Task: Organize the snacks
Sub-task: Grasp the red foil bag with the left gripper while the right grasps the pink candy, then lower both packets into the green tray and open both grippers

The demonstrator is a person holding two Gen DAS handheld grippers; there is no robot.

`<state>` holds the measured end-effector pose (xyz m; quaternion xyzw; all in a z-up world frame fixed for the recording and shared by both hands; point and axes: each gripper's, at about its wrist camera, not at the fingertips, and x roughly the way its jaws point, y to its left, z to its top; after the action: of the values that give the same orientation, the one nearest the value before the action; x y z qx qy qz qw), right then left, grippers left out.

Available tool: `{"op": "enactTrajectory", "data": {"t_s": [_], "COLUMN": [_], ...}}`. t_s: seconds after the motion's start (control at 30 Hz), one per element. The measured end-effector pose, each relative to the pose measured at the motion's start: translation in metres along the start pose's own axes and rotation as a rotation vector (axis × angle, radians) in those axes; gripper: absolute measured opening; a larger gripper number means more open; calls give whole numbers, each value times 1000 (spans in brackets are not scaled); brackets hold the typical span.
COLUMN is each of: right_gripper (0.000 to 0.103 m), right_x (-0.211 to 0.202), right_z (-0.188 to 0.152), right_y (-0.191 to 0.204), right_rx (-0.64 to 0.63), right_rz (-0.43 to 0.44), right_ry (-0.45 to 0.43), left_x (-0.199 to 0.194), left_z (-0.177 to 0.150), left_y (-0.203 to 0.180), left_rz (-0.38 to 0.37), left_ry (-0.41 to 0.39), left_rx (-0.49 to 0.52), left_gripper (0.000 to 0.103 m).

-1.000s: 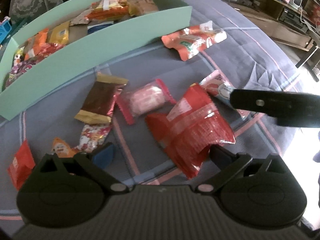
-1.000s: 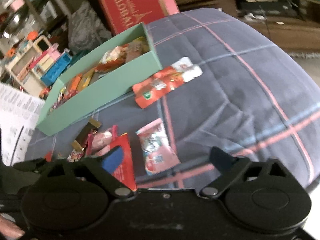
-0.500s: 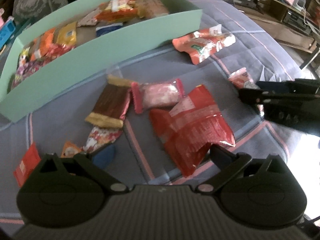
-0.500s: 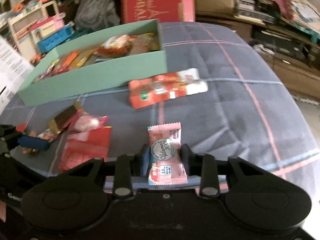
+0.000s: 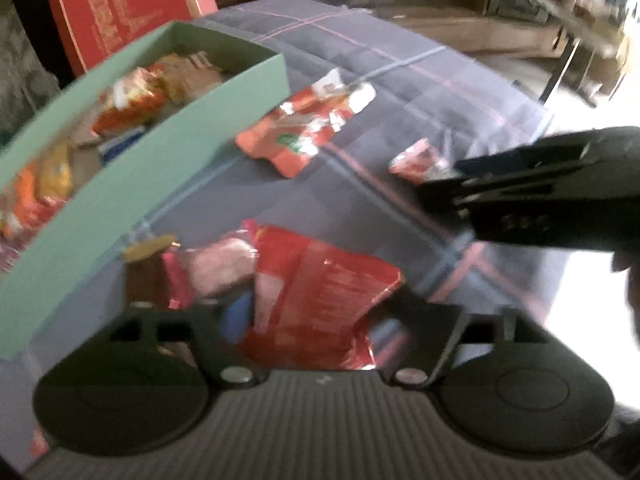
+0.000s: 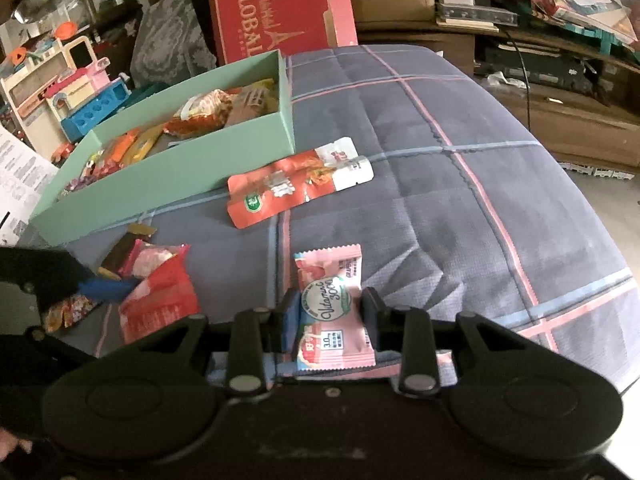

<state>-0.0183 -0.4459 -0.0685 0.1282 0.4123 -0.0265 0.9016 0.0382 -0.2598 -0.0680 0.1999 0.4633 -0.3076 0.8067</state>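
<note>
My right gripper [image 6: 330, 312] is shut on a pink vitamin packet [image 6: 326, 276], low over the blue checked cover; the left wrist view shows it [image 5: 438, 184] from the side with the packet's end [image 5: 416, 160] sticking out. My left gripper [image 5: 324, 316] is closing, and a crumpled red packet [image 5: 320, 292] fills the space between its fingers, touching both. In the right wrist view one blue pad [image 6: 106, 288] of the left gripper rests against that red packet [image 6: 160, 304]. The green box [image 6: 180, 176] holds several snacks.
An orange-red pouch [image 6: 296, 184] lies just in front of the box. A pink candy packet [image 5: 220, 268] and a brown-gold bar [image 5: 140, 272] lie beside the red packet. A red carton [image 6: 276, 12] stands behind the box, toys [image 6: 60, 80] to its left.
The right gripper came down over the pink packet and shut on it. The left gripper moved in over the red packet and its jaws narrowed around it.
</note>
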Motion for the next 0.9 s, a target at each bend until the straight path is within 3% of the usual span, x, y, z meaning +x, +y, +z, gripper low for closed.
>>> {"op": "enactTrajectory", "data": {"t_s": [0.13, 0.43, 0.7, 0.9], "right_gripper": [33, 32, 32, 32], "right_x": [1, -6, -21, -19], "right_z": [4, 12, 39, 67], "right_y": [1, 1, 28, 56], "right_rx": [36, 133, 90, 54], "right_rz": [1, 68, 107, 143], "right_ry": [8, 33, -11, -22], "left_x": [-1, -21, -54, -73], "left_z": [1, -2, 0, -2], "left_y": [-1, 19, 48, 92], "left_rz": [-6, -53, -64, -16], "left_ry": [-7, -35, -127, -188], "left_rx": [-17, -139, -230, -327], "left_gripper": [50, 48, 48, 48]}}
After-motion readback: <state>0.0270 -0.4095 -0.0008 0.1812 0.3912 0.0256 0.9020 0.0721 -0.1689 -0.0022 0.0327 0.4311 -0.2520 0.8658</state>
